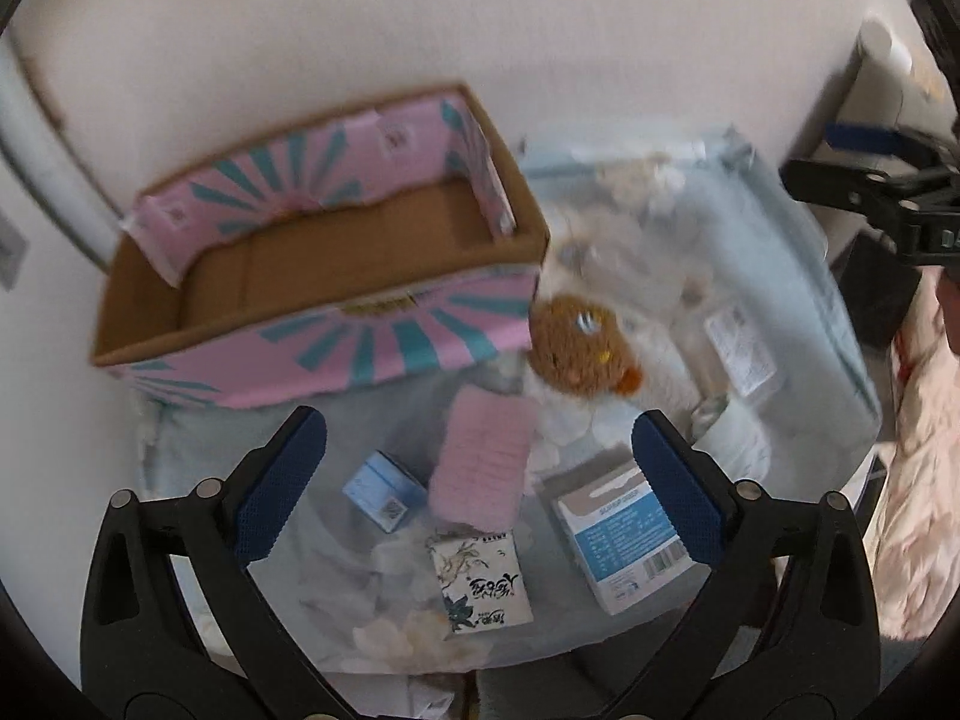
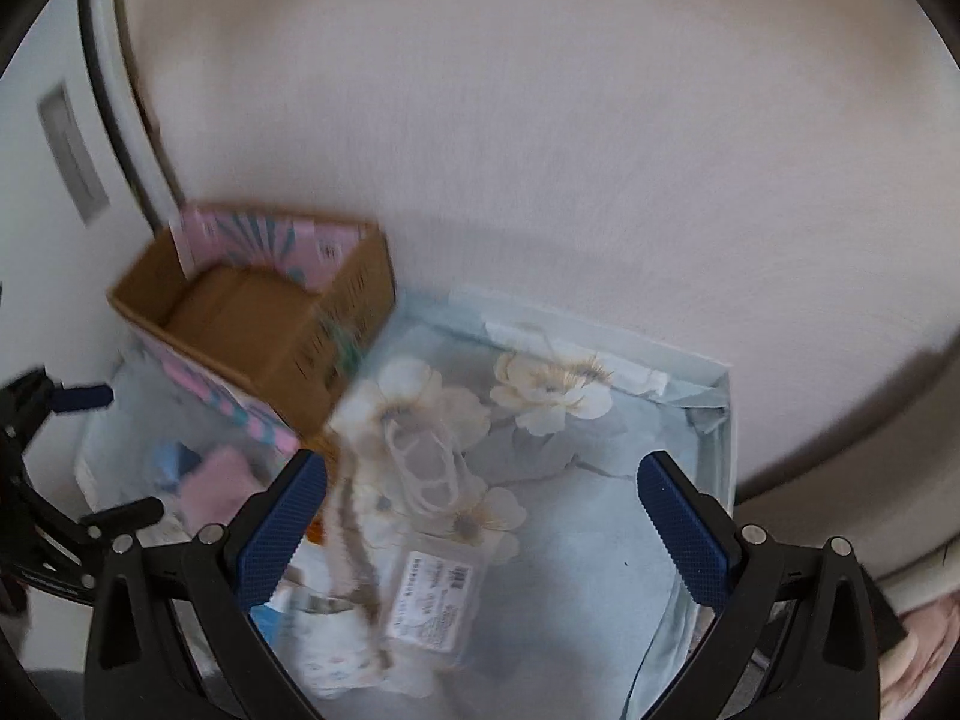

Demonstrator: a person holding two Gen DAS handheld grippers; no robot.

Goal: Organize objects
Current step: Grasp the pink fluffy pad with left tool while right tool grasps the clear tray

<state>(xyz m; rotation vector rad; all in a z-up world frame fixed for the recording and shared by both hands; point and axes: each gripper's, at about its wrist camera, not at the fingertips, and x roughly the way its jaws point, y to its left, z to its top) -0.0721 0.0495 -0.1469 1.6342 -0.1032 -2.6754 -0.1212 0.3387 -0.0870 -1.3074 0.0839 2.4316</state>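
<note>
Fingers on both grippers are spread wide with nothing between them, so no grab has started yet. The left gripper (image 1: 480,480) hangs over the clutter just in front of the cardboard box (image 1: 336,264), and the right gripper (image 2: 483,534) is off to the box's right, over the flowery cloth (image 2: 570,510).

Going big to small, all relative to that box: it sits open and looks empty inside, pink and teal print on the outside, back against the wall. Right beside its front right corner is the brown plush toy (image 1: 576,348). Further out from the box front is the white and blue carton (image 1: 624,546), lying by the left gripper's right finger. The pink fuzzy pack (image 1: 483,468) sits just in front of the box, its long axis running roughly away from the box front, so it lines up along the fingers rather than across them. The floral tissue packet (image 1: 483,582) is furthest from the box, and the small blue box (image 1: 384,489) lies just left of the pink pack.

My guess is the left gripper is the closer one for the pink pack, since it's nearly centred between those fingers. The right one is nearer the clear sachet (image 2: 429,597). It's blurry, so the labels can't be read.
</note>
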